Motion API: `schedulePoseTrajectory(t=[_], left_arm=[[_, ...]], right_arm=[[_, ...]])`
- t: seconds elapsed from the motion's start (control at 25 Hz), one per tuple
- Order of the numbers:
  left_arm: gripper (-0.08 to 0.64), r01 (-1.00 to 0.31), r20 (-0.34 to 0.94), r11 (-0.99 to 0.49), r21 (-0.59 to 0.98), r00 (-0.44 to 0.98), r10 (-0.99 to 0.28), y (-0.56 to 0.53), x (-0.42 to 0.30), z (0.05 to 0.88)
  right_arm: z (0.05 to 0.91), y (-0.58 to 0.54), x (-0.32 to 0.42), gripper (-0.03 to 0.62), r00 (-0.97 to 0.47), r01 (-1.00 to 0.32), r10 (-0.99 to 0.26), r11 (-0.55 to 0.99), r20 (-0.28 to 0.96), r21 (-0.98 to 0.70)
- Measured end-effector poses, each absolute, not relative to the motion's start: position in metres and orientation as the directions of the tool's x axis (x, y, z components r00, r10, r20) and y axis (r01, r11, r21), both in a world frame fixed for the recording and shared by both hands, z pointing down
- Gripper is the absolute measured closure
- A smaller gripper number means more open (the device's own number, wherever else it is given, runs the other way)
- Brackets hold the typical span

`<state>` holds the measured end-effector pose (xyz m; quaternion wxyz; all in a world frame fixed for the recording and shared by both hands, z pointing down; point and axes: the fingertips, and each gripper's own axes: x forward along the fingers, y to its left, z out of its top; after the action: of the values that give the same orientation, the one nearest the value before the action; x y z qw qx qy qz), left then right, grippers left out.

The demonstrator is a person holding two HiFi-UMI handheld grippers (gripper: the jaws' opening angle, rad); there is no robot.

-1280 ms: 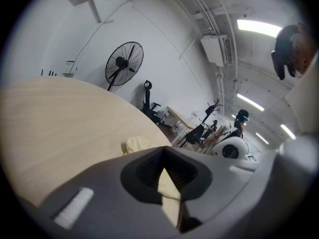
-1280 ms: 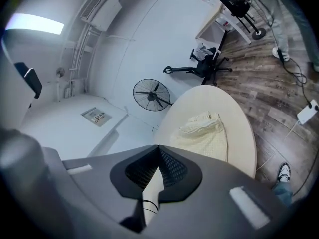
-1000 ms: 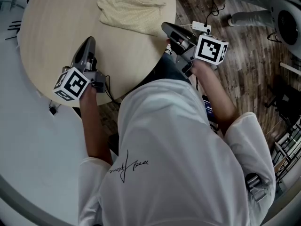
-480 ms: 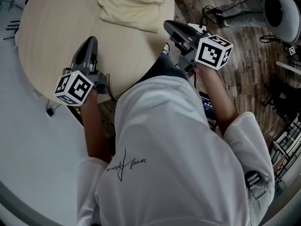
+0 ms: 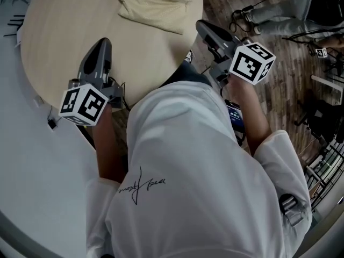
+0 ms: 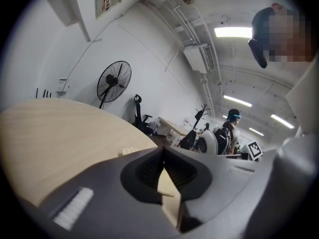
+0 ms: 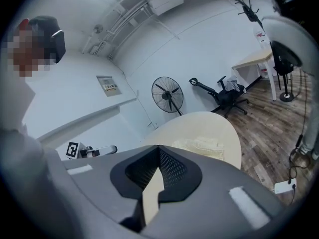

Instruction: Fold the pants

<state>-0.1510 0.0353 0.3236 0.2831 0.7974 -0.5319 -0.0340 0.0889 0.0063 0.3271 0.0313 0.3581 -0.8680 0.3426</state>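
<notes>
Pale wood makes up the round worktop (image 5: 59, 36) that lies under and ahead of the fingers. Nearest the head camera is the person's white shirt (image 5: 199, 187), with a forearm reaching out on each side. The left gripper (image 5: 102, 42) is held above the worktop's near part, its marker cube (image 5: 82, 104) toward the person. Its own view shows the fingers (image 6: 99, 183) closed together at the tips with nothing between them. The right gripper (image 5: 203, 26) hangs by the worktop's rim on the right side, partly over the plank floor (image 5: 290, 79). Its fingers (image 7: 219, 193) likewise meet at the tips and grip nothing. The pants (image 5: 156, 5), a cream bundle folded into a rough rectangle, lie flat on the worktop ahead of both pairs of fingers, touching neither and nearer the right pair. In the right gripper view the pants (image 7: 199, 147) sit just past the fingertips and a little to the right. A small pale lump (image 6: 128, 151) just beyond the left fingers may be the edge of the same cloth, though it is too small to be sure. Farther off stand a pedestal fan (image 7: 167, 94) by the white wall and an office chair (image 7: 224, 96) on the floor. The left gripper view also shows another person (image 6: 230, 133) among more desks.
</notes>
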Motion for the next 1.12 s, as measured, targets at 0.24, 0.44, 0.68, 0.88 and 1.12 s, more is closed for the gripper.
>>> schedulePoseTrajectory(t=[0.24,0.44,0.68,0.88,1.12], left_arm=[[0.503,-0.859,0.232,-0.268,0.436,0.396,-0.889,0.045,-0.152,0.317],[0.505,-0.904,0.241,-0.254,0.344,0.347,-0.906,0.055,-0.149,0.31],[0.506,-0.94,0.245,-0.205,0.272,0.274,-0.93,0.061,-0.164,0.302],[0.512,-0.952,0.243,-0.165,0.257,0.229,-0.943,0.063,-0.181,0.302],[0.515,-0.961,0.241,-0.134,0.242,0.194,-0.951,0.069,-0.188,0.299]], right_arm=[[0.307,0.007,0.086,0.593,-0.733,-0.665,-0.62,0.566,0.28,-0.488],[0.285,0.015,0.091,0.594,-0.7,-0.704,-0.668,0.589,0.252,-0.397],[0.271,0.019,0.072,0.594,-0.688,-0.724,-0.684,0.623,0.242,-0.296],[0.266,0.017,0.051,0.594,-0.683,-0.73,-0.685,0.65,0.255,-0.211],[0.267,0.024,0.04,0.594,-0.683,-0.724,-0.682,0.679,0.261,-0.121]])
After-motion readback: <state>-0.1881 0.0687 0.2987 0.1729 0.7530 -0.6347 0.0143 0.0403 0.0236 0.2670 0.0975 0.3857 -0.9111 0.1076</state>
